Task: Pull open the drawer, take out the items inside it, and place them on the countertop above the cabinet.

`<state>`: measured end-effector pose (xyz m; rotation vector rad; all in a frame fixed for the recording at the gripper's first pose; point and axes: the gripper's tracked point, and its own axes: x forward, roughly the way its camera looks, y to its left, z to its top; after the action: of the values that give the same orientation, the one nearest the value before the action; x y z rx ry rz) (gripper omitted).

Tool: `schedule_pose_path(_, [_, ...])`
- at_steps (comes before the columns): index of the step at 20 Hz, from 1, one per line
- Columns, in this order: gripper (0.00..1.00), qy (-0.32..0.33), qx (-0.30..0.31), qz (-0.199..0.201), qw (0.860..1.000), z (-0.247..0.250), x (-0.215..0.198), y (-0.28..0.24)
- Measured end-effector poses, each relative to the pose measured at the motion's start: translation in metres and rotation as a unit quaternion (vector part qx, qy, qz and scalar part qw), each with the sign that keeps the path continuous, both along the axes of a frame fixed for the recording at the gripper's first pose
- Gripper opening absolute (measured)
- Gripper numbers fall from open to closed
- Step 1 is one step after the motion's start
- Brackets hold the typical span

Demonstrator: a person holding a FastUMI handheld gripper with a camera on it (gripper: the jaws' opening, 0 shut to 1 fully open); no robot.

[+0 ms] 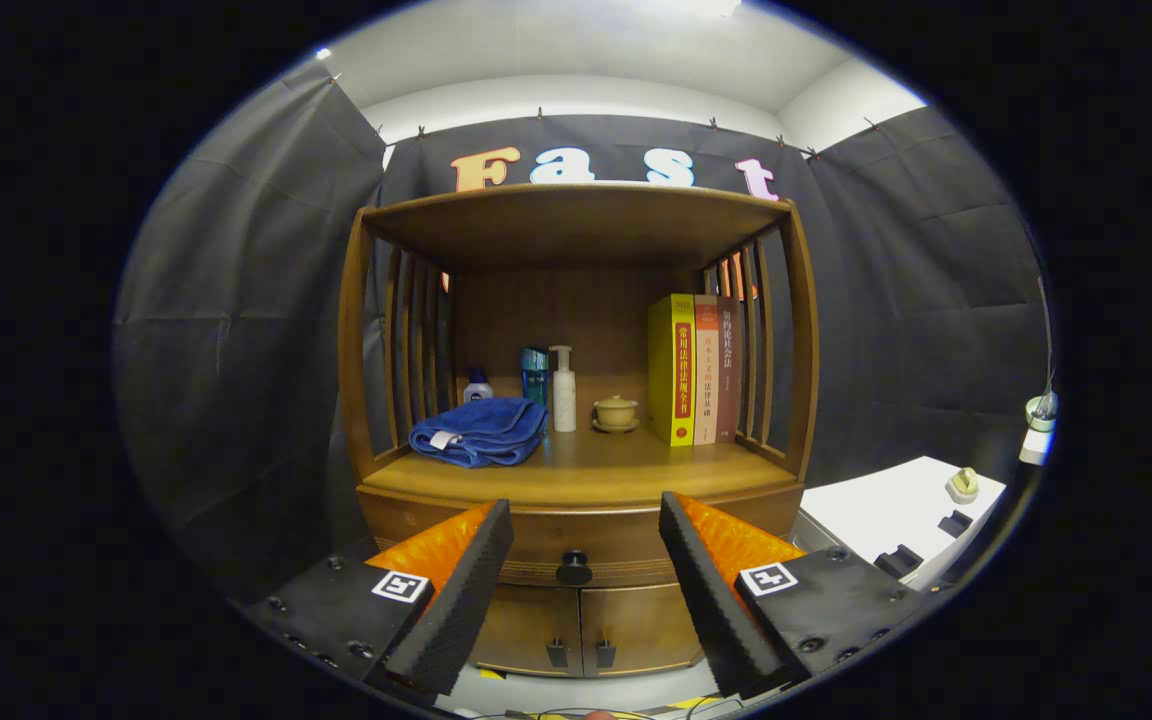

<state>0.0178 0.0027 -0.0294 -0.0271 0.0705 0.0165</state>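
A wooden cabinet (576,480) stands ahead of me. Its drawer (576,545) sits closed under the countertop (616,465), with a round black knob (573,568) in the middle of its front. My gripper (584,515) is open and holds nothing. The knob lies between my two fingers and a short way beyond them. What is inside the drawer is hidden.
On the countertop lie a folded blue towel (481,430), a small bottle (477,386), a teal box (535,372), a white pump bottle (563,390), a lidded cup (615,411) and three upright books (696,368). Two small doors (586,630) sit below the drawer. A white table (901,515) stands right.
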Motion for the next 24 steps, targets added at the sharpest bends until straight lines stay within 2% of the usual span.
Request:
schedule_pose_path(4, [0.97,0.038,0.004,-0.009,0.999,-0.039,0.016,-0.006])
schedule_pose_path(14, [0.98,0.119,0.014,-0.002,0.993,-0.128,0.072,0.006])
schedule_pose_path(24, [0.98,0.152,0.005,-0.002,0.988,-0.167,0.119,0.005])
